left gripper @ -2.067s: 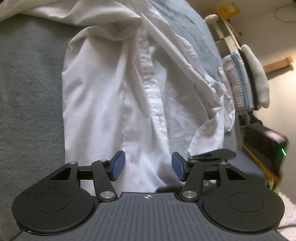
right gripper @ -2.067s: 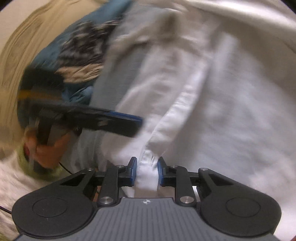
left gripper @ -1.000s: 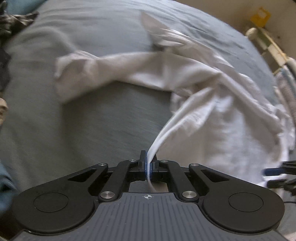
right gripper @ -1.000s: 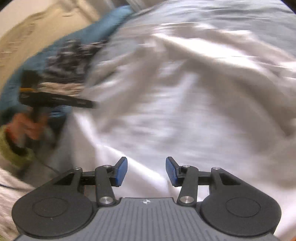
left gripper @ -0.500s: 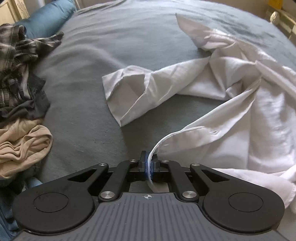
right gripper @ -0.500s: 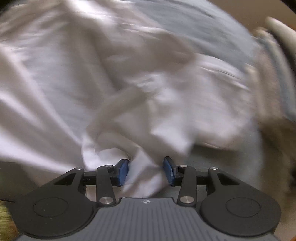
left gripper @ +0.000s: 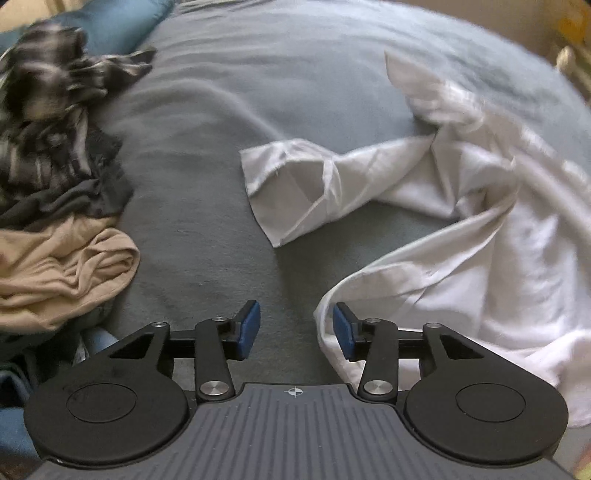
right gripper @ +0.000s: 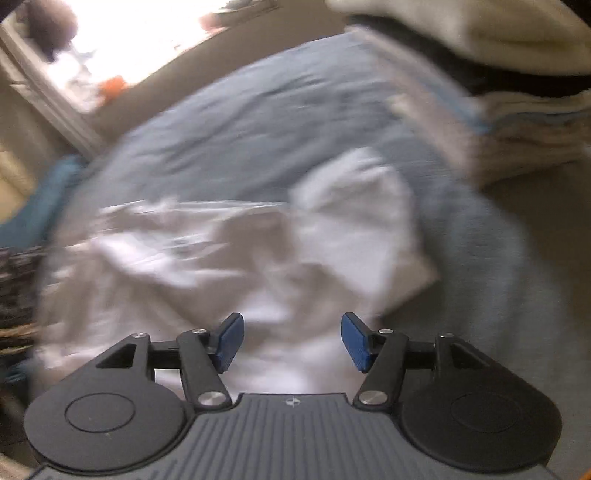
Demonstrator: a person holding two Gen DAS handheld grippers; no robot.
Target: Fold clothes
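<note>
A white button shirt [left gripper: 472, 236] lies rumpled on the grey-blue bed cover [left gripper: 229, 122], one sleeve [left gripper: 295, 184] stretched out to the left. My left gripper [left gripper: 293, 330] is open just above the cover, and the shirt's hem edge hangs against the inner side of its right pad [left gripper: 341, 330]. In the blurred right wrist view the same shirt [right gripper: 258, 258] spreads below my right gripper [right gripper: 291, 341], which is open with nothing between its pads.
A heap of unfolded clothes sits at the left: a plaid shirt [left gripper: 44, 110], a dark garment [left gripper: 74, 199] and a beige one [left gripper: 62, 266]. A blue pillow [left gripper: 110, 22] lies behind. A stack of folded clothes [right gripper: 480, 110] stands at the bed's far right.
My left gripper was shut on the shirt's hem half a second ago and has now opened, letting the edge fall. My right gripper has swung over the shirt and opened wider.
</note>
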